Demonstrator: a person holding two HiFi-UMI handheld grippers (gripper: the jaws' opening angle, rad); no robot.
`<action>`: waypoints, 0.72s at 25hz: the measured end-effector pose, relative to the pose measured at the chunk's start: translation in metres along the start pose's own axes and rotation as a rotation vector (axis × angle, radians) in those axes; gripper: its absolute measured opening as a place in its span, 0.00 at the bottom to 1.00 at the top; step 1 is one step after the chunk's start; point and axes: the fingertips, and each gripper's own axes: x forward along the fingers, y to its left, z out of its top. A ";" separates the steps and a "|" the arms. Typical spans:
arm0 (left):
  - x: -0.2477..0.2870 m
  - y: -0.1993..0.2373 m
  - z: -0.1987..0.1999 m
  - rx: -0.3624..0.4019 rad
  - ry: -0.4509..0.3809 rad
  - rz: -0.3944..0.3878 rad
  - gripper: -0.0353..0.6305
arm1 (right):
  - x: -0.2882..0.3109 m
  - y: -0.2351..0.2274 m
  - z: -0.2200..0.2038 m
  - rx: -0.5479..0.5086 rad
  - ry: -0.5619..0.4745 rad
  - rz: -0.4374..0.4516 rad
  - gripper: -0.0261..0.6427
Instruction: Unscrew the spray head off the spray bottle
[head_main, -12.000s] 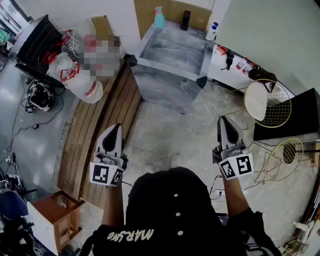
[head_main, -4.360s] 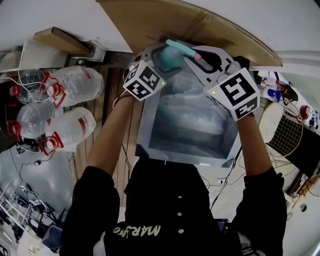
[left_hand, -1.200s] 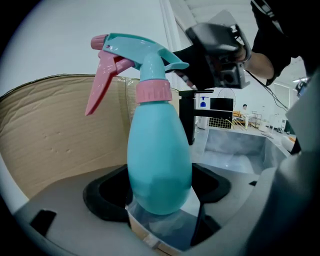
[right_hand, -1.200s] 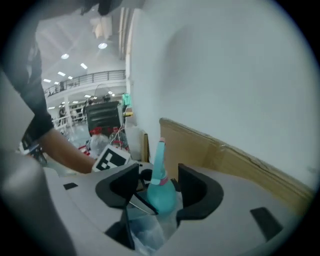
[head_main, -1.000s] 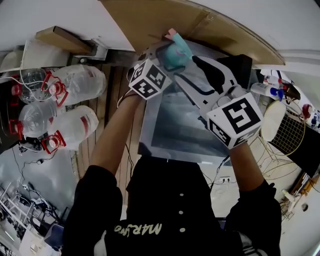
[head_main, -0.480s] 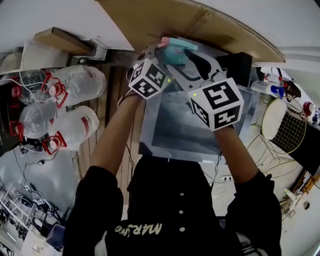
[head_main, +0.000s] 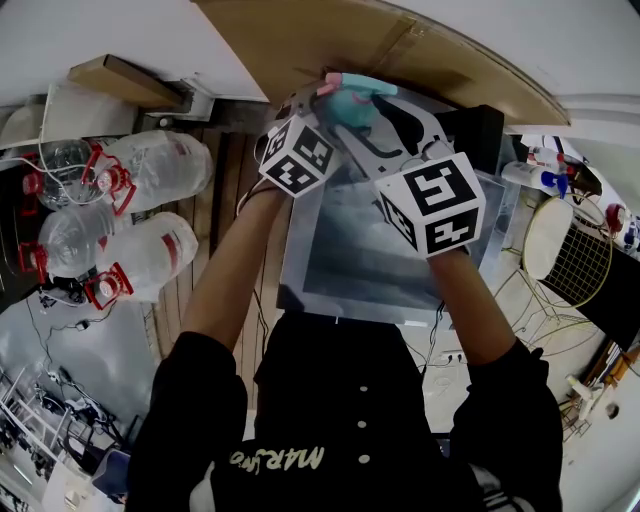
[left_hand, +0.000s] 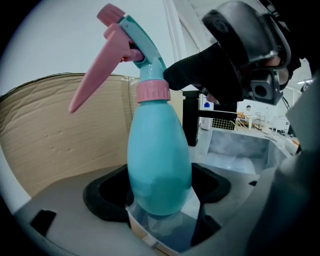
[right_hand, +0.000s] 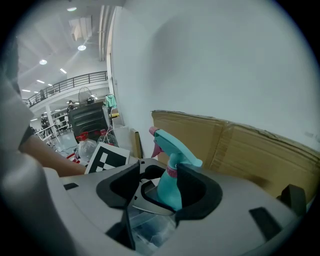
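Right gripper (head_main: 365, 112) lower and closer in than a second ago, jaws now either side of the bottle (head_main: 348, 108) neck rather than drawn back right, spray head (head_main: 352, 84) swung round with pink nozzle tip now left, person now up against the table (head_main: 292, 240).

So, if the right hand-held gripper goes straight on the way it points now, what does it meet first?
The teal spray bottle: its neck, at the pink collar, stands between the open jaws of the right hand-held gripper. Depth is unclear, but nothing shows in front of it.
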 end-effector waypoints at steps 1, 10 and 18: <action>0.000 0.000 0.000 0.003 0.002 0.002 0.65 | 0.000 -0.001 0.000 0.003 0.001 0.000 0.41; 0.001 0.000 -0.001 0.002 0.008 0.012 0.65 | 0.002 0.005 -0.002 -0.027 0.000 0.029 0.50; 0.003 -0.001 -0.005 0.013 0.023 0.009 0.65 | 0.008 0.005 0.007 -0.017 -0.025 0.131 0.60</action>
